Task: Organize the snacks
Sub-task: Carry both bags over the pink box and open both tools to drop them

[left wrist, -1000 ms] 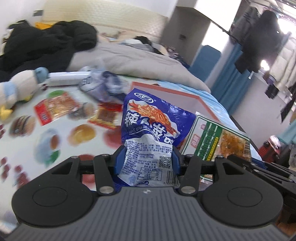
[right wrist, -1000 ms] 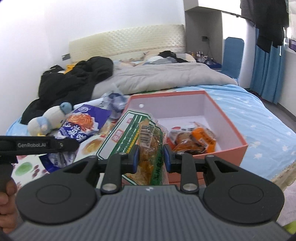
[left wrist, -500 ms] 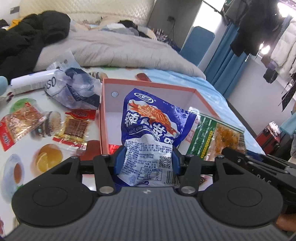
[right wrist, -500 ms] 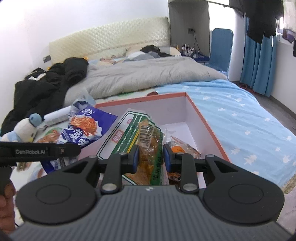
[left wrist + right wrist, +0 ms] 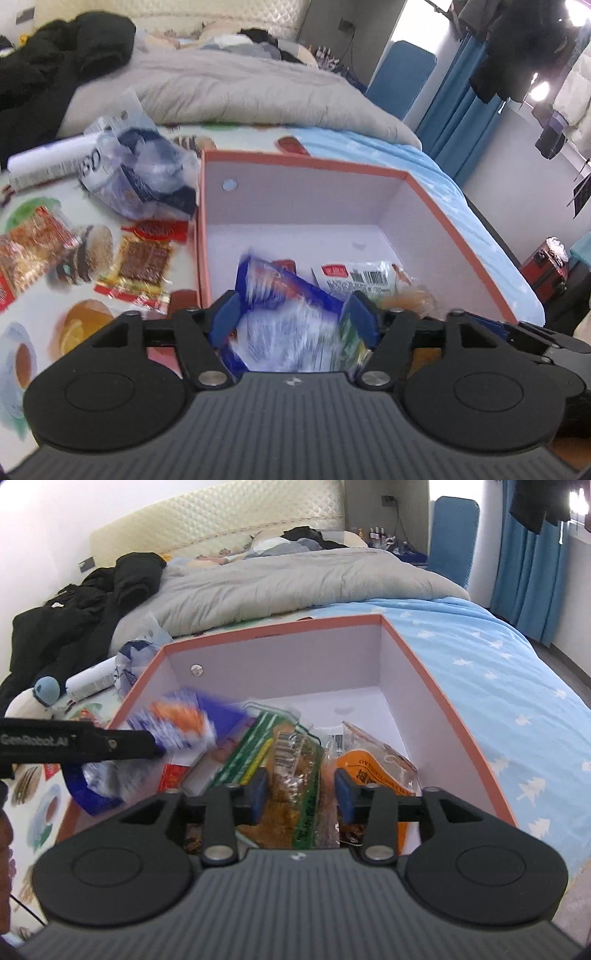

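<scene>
An orange-rimmed box point(image 5: 458, 236) point(image 5: 436, 686) with white walls stands on the bed. My left gripper point(image 5: 291, 317) is open over its near left corner; the blue snack bag point(image 5: 291, 306) point(image 5: 177, 720) is blurred between the spread fingers, tipping into the box. My right gripper point(image 5: 299, 786) is open above the box's front; the green-striped snack bag point(image 5: 291, 771) lies loose between its fingers. An orange packet point(image 5: 373, 764) and a white-labelled packet point(image 5: 354, 277) lie inside the box.
On the printed cloth left of the box lie a brown snack packet point(image 5: 142, 266), a red packet point(image 5: 29, 247), a crumpled plastic bag point(image 5: 144, 177) and a white tube point(image 5: 44, 166). A grey duvet point(image 5: 295, 579), black clothes point(image 5: 85, 605) and a plush toy point(image 5: 40, 694) lie behind.
Both grippers opened over the box. The blue bag and the green-striped bag have dropped from upright between the fingers down into the box.
</scene>
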